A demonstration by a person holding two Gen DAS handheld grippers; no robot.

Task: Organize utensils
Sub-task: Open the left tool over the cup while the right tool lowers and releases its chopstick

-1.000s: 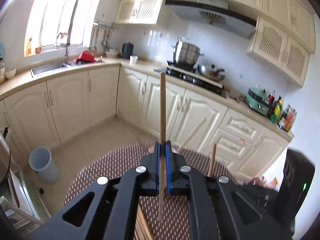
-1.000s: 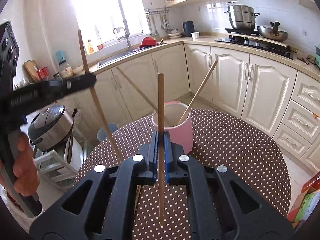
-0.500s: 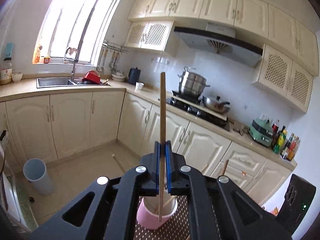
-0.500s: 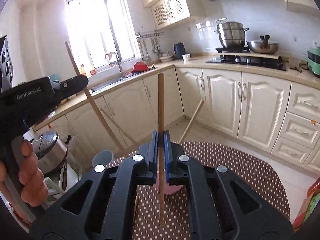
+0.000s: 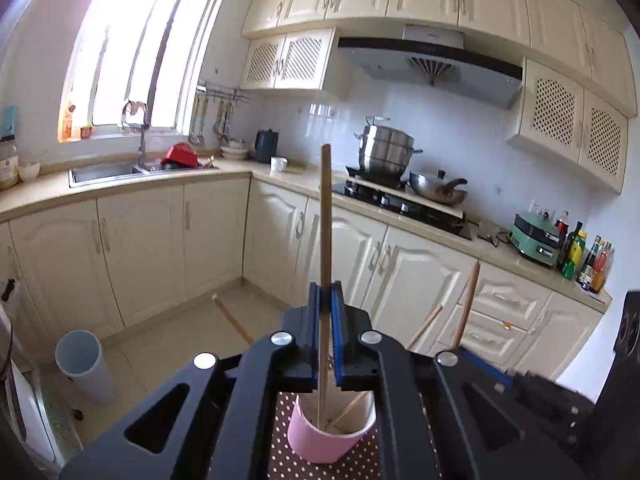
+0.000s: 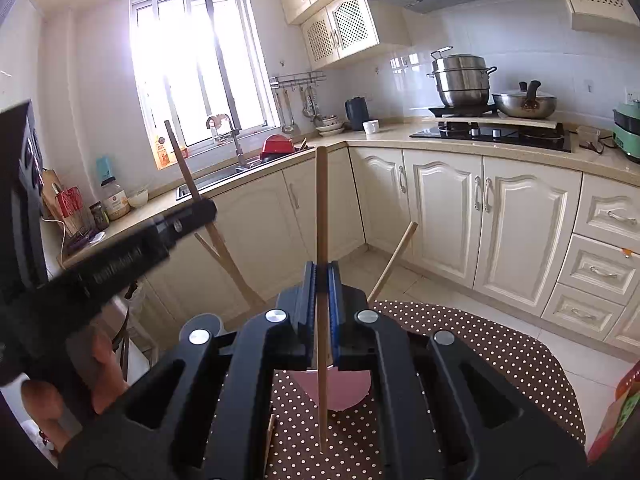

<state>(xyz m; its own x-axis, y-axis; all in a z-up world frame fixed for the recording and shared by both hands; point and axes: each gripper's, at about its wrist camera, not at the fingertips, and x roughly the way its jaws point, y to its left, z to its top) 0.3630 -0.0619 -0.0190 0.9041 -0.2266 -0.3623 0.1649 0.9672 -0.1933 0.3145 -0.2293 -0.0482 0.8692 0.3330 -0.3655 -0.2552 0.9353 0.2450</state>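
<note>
My left gripper (image 5: 326,292) is shut on an upright wooden chopstick (image 5: 325,216). Its lower end reaches inside the pink cup (image 5: 320,438), which stands on the brown polka-dot table mat (image 5: 360,464) and holds other chopsticks (image 5: 425,326). My right gripper (image 6: 322,272) is shut on another upright chopstick (image 6: 321,208), with its lower tip hanging in front of the pink cup (image 6: 348,390). The left gripper (image 6: 192,216) also shows in the right wrist view, to the left, with its chopstick (image 6: 180,164).
The dotted mat (image 6: 480,352) covers a round table. A loose chopstick (image 6: 270,436) lies on it near me. Cream kitchen cabinets (image 6: 480,216), a sink (image 5: 104,170) and a stove with pots (image 5: 404,184) lie beyond. A grey bin (image 5: 82,364) stands on the floor at left.
My left gripper has swung over the pink cup and lowered its chopstick's end into it. My right gripper has tilted up, still holding its chopstick near the cup.
</note>
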